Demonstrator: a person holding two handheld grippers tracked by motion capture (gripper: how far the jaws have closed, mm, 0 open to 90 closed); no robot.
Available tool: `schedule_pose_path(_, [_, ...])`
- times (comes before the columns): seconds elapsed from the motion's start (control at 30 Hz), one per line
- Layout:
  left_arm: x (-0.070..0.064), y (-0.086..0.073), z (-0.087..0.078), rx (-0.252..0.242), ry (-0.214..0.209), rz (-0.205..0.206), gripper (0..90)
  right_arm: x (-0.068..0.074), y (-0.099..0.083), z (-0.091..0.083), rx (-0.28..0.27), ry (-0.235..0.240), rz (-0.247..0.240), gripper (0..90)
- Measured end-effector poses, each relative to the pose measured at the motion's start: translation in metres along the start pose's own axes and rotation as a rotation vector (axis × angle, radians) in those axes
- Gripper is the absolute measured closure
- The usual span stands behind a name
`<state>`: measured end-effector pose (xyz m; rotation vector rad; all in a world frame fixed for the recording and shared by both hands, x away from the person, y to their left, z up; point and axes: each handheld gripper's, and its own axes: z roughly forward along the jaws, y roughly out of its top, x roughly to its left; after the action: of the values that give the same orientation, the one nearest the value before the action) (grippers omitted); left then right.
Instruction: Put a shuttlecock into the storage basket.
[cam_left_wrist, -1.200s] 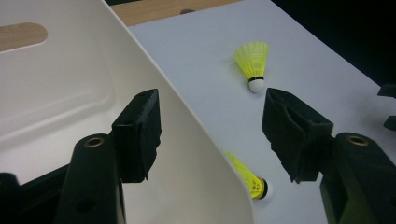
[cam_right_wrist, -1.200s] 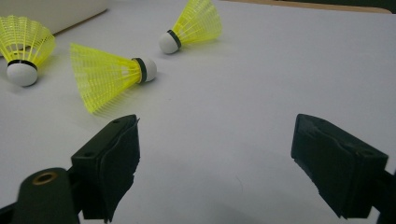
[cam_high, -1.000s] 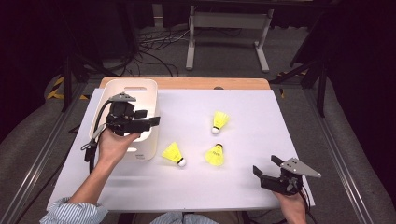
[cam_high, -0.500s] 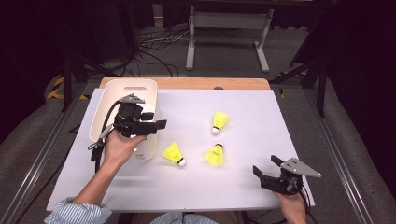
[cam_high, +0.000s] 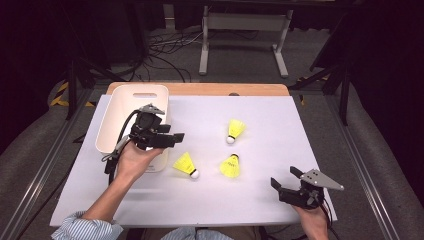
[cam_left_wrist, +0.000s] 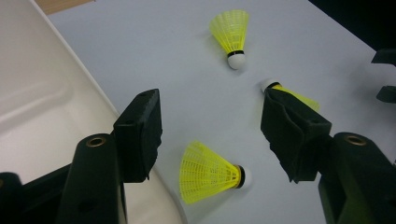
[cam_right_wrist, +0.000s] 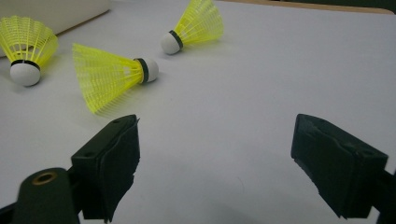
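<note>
Three yellow shuttlecocks with white corks lie on the white table: one (cam_high: 185, 164) beside the bin's near corner, one (cam_high: 230, 166) at the middle, one (cam_high: 235, 129) farther back. My left gripper (cam_high: 170, 136) hovers open at the near right edge of the white bin (cam_high: 112, 125). In the left gripper view the nearest shuttlecock (cam_left_wrist: 210, 171) lies on the table below my left gripper (cam_left_wrist: 212, 121), and one jaw partly hides another shuttlecock (cam_left_wrist: 301, 98). My right gripper (cam_high: 284, 178) is open and empty at the table's near right. Its jaws face the shuttlecocks (cam_right_wrist: 112, 74).
The white bin (cam_left_wrist: 42, 93) stands at the table's left and looks empty where its floor shows. A wooden strip (cam_high: 200, 89) runs along the table's far edge. Cables and a metal stand (cam_high: 240, 30) lie on the floor beyond.
My left gripper has moved from over the bin rightward and nearer, toward the closest shuttlecock. The right gripper and the shuttlecocks have stayed put.
</note>
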<state>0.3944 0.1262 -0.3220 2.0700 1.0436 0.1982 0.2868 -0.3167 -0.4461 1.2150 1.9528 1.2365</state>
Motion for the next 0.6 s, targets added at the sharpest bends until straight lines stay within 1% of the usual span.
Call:
schedule_pose_path(0.03, [-0.002, 0.000, 0.001, 0.004, -0.002, -0.003, 39.1, 0.000, 0.000, 0.000, 0.000, 0.000, 0.000, 15.7])
schedule_pose_path(0.07, [-0.002, 0.000, 0.002, 0.008, -0.001, 0.005, 39.1, 0.000, 0.000, 0.000, 0.001, 0.001, 0.000, 15.7])
schedule_pose_path(0.1, [-0.003, 0.000, 0.003, 0.015, -0.005, 0.005, 39.1, 0.000, 0.000, 0.000, 0.001, 0.001, 0.000, 15.7])
schedule_pose_path(0.23, [-0.007, 0.000, 0.007, 0.035, 0.010, 0.011, 39.1, 0.000, 0.000, 0.000, 0.001, 0.001, 0.001, 15.7])
schedule_pose_path(0.43, [-0.011, -0.001, 0.011, 0.059, 0.013, 0.023, 39.1, 0.000, 0.000, 0.000, 0.001, 0.003, -0.001, 15.7])
schedule_pose_path(0.6, [-0.015, -0.002, 0.014, 0.075, 0.030, 0.032, 38.6, 0.000, 0.000, 0.000, 0.001, 0.002, -0.001, 15.7])
